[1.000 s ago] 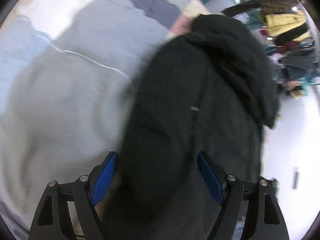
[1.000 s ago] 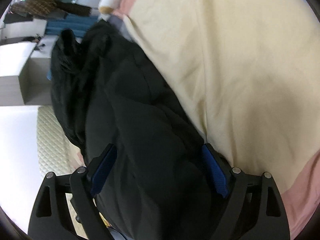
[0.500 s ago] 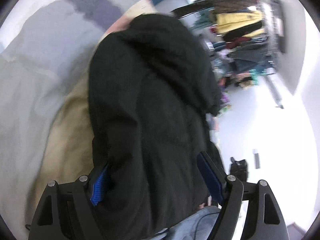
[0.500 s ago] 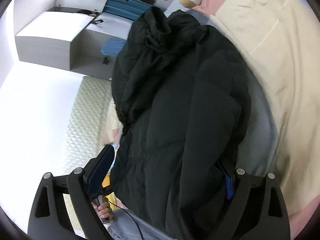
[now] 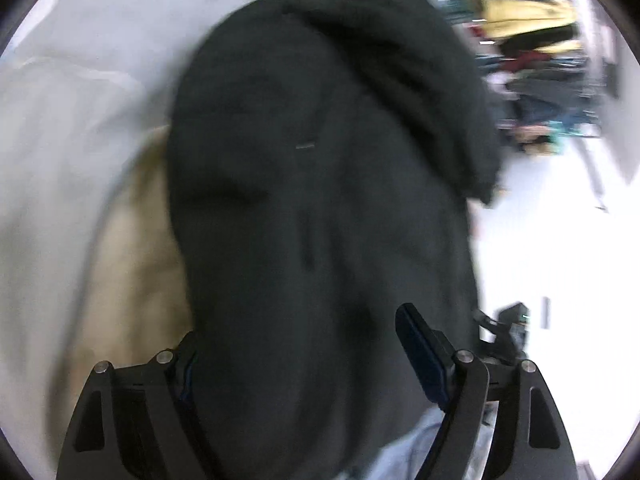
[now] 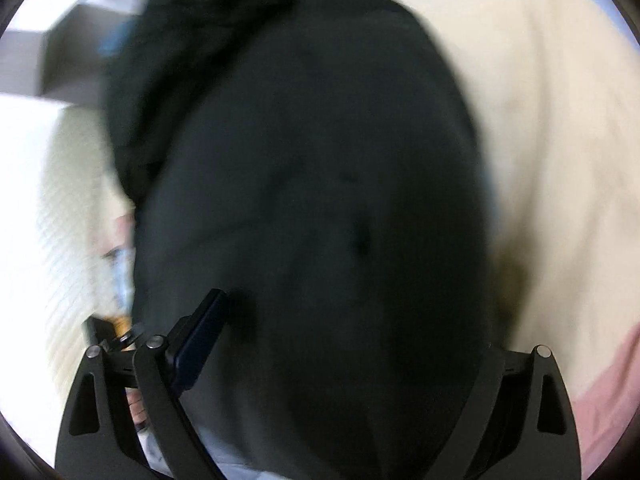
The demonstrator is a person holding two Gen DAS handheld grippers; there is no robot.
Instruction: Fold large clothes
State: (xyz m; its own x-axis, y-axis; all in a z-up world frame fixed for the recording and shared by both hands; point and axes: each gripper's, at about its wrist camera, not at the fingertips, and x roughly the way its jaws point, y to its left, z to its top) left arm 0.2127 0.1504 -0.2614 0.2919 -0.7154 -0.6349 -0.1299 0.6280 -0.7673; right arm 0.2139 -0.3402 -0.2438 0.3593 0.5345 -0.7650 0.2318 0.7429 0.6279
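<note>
The left gripper (image 5: pixel 308 344) is standing with its jaws spread wide around a bulky fold of the black coat (image 5: pixel 320 184); whether its pads are pressing the cloth cannot be told through the blur. The right gripper (image 6: pixel 352 340) is likewise straddling the black coat (image 6: pixel 304 200) with jaws wide, its far finger buried under the fabric; grip there cannot be told either. The coat is lying bunched along the bed edge, filling both views. Beneath it, bedding (image 5: pixel 72 168) in grey and beige panels is spreading away in the left wrist view; cream and pink panels are showing in the right wrist view. Beyond, a blurred clothes rack (image 5: pixel 532 40) is standing over a pale floor (image 5: pixel 560 240). A grey cabinet (image 6: pixel 64 60) is showing in the right wrist view.
</note>
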